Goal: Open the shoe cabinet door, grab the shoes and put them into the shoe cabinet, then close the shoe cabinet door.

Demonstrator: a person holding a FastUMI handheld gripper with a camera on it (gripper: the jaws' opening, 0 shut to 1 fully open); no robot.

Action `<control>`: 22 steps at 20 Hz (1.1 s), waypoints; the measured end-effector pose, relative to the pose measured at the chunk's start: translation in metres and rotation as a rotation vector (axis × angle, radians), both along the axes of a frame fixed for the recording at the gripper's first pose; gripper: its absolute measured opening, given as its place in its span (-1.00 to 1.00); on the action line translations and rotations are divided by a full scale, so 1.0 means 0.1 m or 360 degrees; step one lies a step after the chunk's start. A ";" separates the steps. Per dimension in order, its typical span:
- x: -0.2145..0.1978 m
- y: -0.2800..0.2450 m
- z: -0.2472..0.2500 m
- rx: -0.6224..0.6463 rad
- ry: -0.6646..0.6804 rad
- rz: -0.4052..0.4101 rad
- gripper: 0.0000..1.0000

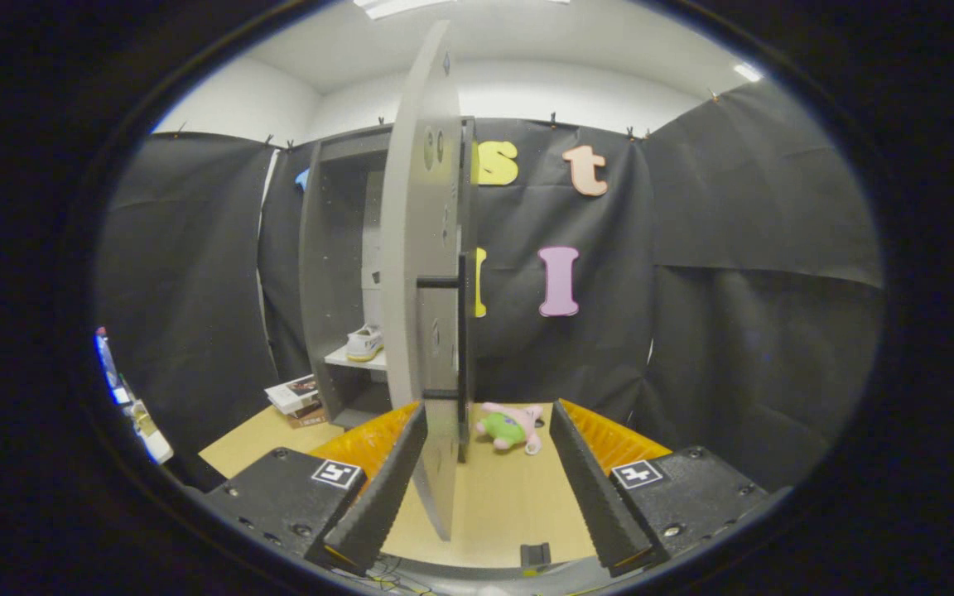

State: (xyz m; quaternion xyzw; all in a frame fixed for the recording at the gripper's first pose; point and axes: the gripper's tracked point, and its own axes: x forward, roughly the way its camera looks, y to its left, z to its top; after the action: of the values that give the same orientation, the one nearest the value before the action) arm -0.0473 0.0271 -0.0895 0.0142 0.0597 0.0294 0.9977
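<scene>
The grey shoe cabinet (336,248) stands open against the black cloth wall. Its door (423,273) is swung out edge-on toward me, with a dark bar handle (462,331) on its right face. A white shoe (365,342) rests on the pale shelf (344,360) inside. My gripper (487,480) is open; the door's lower edge stands between the fingers, close to the left finger (386,488), while the right finger (589,488) is well clear of it.
A pink and green plush toy (510,425) lies on the wooden floor (502,505) beyond the fingers, right of the door. Books (299,397) are stacked on the floor left of the cabinet's base. Black cloth walls close in on both sides.
</scene>
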 end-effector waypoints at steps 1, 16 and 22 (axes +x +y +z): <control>-0.10 0.06 -0.08 -0.0017 0.0003 -0.0005 0.90; 0.34 2.30 -2.50 0.0001 0.0476 0.0143 0.97; 1.08 2.90 -3.43 0.0030 0.0700 0.0204 0.97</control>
State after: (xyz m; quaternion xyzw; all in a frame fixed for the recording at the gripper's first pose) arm 0.0605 0.3168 -0.4323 0.0258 0.2763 0.0894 0.9566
